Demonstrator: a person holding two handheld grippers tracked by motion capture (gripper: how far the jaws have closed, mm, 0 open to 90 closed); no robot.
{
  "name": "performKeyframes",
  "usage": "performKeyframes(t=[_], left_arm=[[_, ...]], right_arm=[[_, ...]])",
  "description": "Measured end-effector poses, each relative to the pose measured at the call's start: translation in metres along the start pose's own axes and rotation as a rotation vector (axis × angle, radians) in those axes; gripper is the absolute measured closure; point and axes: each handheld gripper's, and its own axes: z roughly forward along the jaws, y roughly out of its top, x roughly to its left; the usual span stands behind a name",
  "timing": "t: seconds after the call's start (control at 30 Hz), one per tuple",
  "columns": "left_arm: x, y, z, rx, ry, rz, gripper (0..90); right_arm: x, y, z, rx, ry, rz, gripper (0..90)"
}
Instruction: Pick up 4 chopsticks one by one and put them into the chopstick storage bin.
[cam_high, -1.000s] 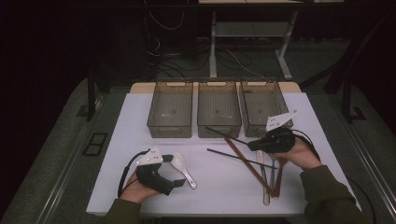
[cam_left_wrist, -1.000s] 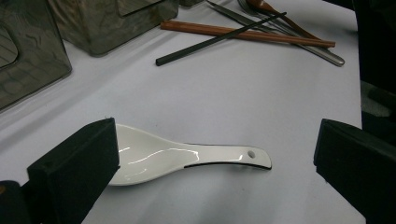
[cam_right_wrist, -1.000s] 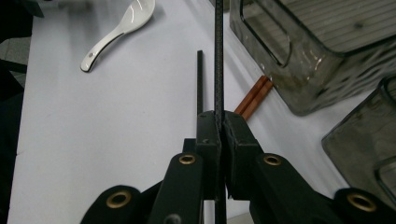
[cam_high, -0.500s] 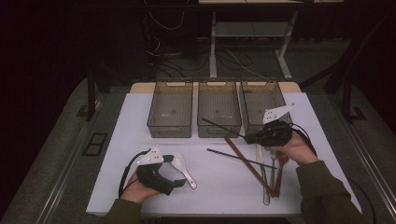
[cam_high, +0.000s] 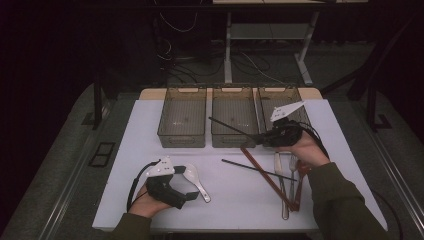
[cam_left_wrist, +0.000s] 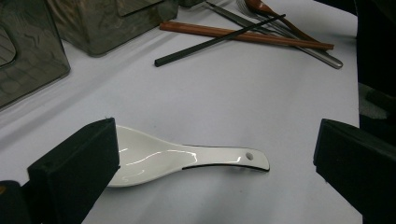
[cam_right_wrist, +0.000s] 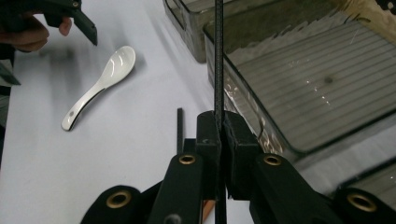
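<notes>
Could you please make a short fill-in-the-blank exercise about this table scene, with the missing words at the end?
1. The right tongs are shut on a black ____.
2. The white spoon lies between the open jaws of the ____ tongs.
3. At the far side of the table stand ____ clear bins in a row.
4. The fork lies near the person's ____ hand.

Missing words: chopstick; left; three; right
</notes>
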Motion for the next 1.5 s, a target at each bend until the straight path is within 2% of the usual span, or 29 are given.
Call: performKeyframes(t=[0.27, 0.43, 1.1, 1.5], left_arm=[[0.001, 0.0, -0.001, 0.002, 0.001, 0.002, 0.0], [0.001, 0.0, -0.002, -0.001, 0.0, -0.002, 0.0], [0.001, 0.0, -0.003, 0.003, 0.011, 0.01, 0.0], [0.0, 0.0, -0.004, -0.004, 0.006, 0.011, 0.0]], right_arm=[[-0.001, 0.023, 0.016, 0.026, -0.028, 0.019, 85.0], [-0.005, 0.035, 0.028, 0.027, -0.03, 0.037, 85.0], [-0.008, 0.088, 0.068, 0.06, -0.082, 0.035, 85.1], [-0.012, 0.11, 0.105, 0.101, -0.117, 0.087, 85.0]])
